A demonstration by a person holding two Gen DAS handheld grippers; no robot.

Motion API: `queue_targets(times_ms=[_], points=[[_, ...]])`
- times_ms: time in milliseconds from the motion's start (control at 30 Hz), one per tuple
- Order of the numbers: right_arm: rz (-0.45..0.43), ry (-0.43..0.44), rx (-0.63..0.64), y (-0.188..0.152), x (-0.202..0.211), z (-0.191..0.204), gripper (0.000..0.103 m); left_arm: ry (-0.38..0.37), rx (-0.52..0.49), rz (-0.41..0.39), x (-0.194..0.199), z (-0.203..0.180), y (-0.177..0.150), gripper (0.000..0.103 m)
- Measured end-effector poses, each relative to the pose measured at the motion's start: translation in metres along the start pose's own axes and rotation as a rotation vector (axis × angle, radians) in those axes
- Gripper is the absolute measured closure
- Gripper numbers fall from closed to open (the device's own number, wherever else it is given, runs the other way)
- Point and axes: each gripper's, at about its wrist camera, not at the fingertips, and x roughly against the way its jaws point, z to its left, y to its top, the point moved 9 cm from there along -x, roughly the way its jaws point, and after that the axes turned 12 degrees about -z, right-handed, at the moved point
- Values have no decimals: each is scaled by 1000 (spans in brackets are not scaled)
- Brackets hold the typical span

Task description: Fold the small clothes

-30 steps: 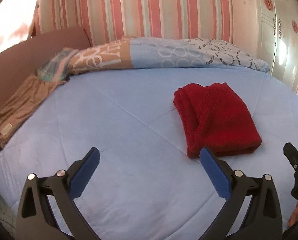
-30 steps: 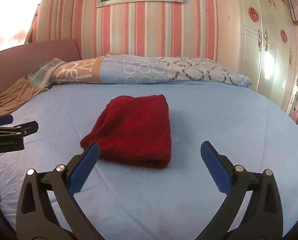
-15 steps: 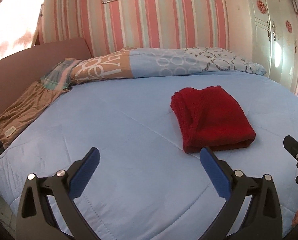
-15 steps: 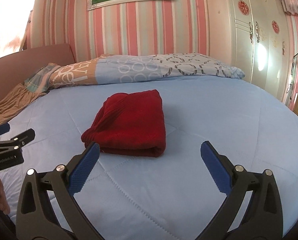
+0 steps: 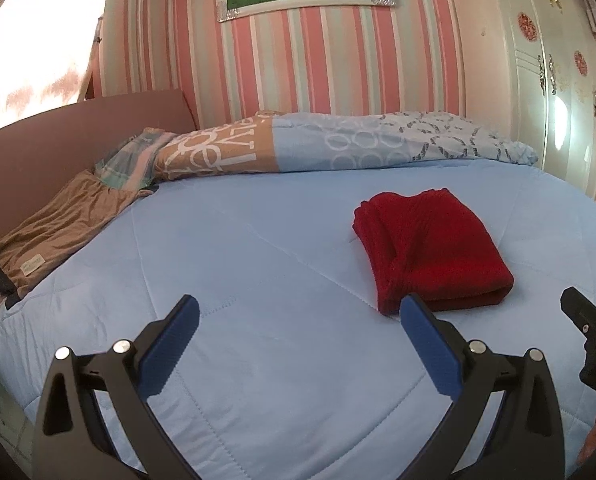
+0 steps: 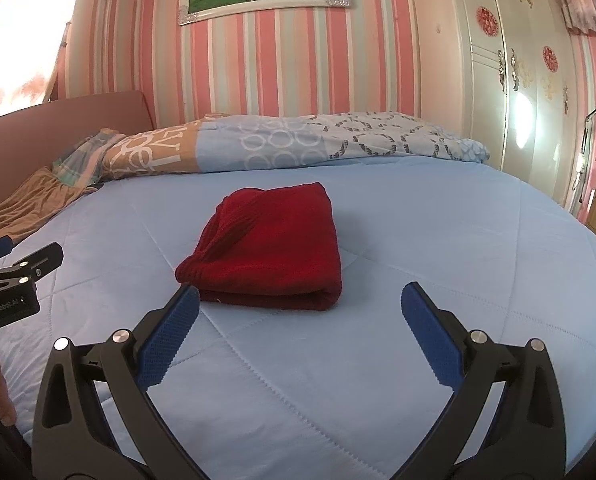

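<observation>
The red cloth [image 6: 270,246] lies folded in a thick stack near the middle of the blue bedspread [image 6: 437,240], touched by neither tool. The left gripper [image 5: 298,320] and the right gripper [image 6: 299,306] both hang spread wide and empty on its near side. A sideways brush could slide the soft layers open, as nothing pins them. How many layers are stacked is hard to tell, and the far edge is hidden.

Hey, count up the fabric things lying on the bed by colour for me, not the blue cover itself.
Red: 1, the folded red garment
Brown: 1, the brown cloth by the headboard
Patterned blue and tan: 1, the rolled quilt
Plaid: 1, the plaid cloth
Total: 4
</observation>
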Motion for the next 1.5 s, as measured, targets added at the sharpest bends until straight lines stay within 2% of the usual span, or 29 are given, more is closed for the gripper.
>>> queue_targets(times_ms=[1500], points=[[-22,-5,11,14,6,12,3,4,26,-20,4,6,5,2]])
